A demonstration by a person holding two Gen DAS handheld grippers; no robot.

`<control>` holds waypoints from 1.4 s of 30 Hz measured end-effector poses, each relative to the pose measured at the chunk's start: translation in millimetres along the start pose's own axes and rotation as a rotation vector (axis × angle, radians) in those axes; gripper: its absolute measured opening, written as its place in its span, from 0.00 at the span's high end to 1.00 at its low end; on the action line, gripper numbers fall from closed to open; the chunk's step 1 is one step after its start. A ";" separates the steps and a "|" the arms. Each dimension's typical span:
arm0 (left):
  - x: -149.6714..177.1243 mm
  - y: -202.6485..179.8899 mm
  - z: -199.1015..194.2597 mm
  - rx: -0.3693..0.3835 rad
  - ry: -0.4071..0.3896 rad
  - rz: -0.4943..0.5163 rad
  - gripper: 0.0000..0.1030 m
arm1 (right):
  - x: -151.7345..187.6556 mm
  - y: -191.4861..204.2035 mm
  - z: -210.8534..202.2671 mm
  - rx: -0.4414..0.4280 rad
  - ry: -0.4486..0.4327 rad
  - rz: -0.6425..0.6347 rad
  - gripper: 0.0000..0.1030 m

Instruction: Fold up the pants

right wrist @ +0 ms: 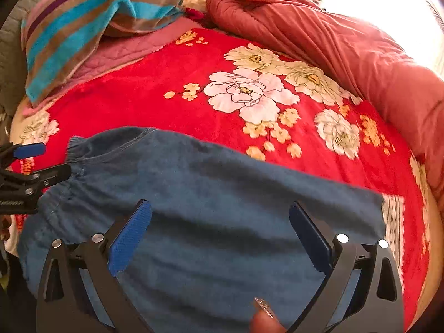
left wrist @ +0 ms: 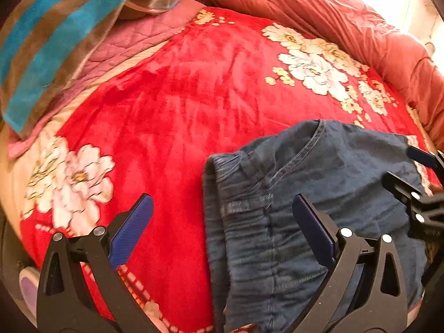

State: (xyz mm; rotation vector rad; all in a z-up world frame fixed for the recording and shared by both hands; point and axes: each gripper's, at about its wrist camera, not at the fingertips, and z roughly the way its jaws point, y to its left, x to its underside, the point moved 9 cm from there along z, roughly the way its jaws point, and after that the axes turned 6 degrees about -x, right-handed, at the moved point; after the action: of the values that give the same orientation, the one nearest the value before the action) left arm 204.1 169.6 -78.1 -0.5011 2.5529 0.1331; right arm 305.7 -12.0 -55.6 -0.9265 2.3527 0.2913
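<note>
Left gripper (left wrist: pixel 222 216) — jaws spread wide, blue pads (left wrist: pixel 130 230) angled outward, nothing between them. Right gripper (right wrist: pixel 220 219) likewise gaping, empty. A fingertip (right wrist: pixel 265 319) with glittered nail shows at the right gripper's base.

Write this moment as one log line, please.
step: fold pants | left hand-held gripper: open | right hand-held gripper: open | pants: on red blanket

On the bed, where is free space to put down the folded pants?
Free: red blanket between the jeans, striped towel and white flowers. Crowded: far edge, with the rolled quilt and towel.
</note>
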 end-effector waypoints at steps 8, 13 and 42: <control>-7.7 0.0 17.8 -0.032 0.009 0.040 0.09 | -15.5 -9.7 37.2 -0.019 0.069 -0.010 0.04; -9.4 -1.8 27.3 -0.059 0.010 0.079 0.16 | -21.4 -10.2 51.8 -0.003 0.081 -0.059 0.04; 5.7 -26.5 -54.5 0.142 -0.134 0.157 0.75 | -29.5 57.2 35.6 -0.191 0.004 -0.278 0.89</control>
State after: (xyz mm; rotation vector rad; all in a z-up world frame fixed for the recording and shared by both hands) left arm 183.3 132.8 -34.4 -0.2291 2.4465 0.0402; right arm 300.0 60.4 -67.2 -1.3290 2.1918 0.4051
